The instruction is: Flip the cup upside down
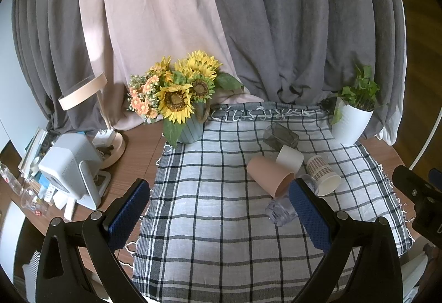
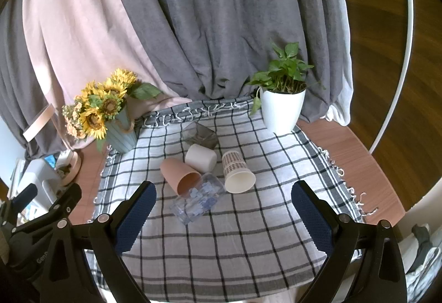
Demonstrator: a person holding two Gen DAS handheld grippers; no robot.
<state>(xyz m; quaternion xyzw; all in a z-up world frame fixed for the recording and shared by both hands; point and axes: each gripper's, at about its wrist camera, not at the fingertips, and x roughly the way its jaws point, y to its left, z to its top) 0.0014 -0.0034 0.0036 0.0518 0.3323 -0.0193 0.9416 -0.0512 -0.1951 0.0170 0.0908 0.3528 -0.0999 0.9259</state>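
**Five tipped cups on checked cloth; both grippers wide and empty**

1. Left gripper: jaws spread wide, nothing between them, held over the near part of the checked cloth. Its right finger hides part of the cup cluster in the left wrist view.
2. Right gripper: jaws likewise spread wide, holding nothing, aimed at the cluster.
3. Clear plastic cup: nearest item, on its side. Pale blue patches show through the wall; whether print or contents, cannot tell. Judged light, slick and somewhat springy; take across the mid-wall, gently.
4. Pink cup: on its side, mouth toward the camera, touching the clear cup. Interior appears empty. Judged light, rigid, matte; grip across the body near the middle.
5. Patterned paper cup: on its side, mouth toward the camera, interior empty, just beside the clear cup. Judged very light and crushable; squeeze lightly, away from the rim.
6. White cup: on its side behind the pink one, touching it. Contents not visible.
7. Dark glass tumbler: farthest of the group, lying tilted. Judged heavier, slippery, breakable.
8. Sunflower vase: far left, upright, holding artificial-looking flowers.
9. White planter: far right, upright, holding a leafy green plant.
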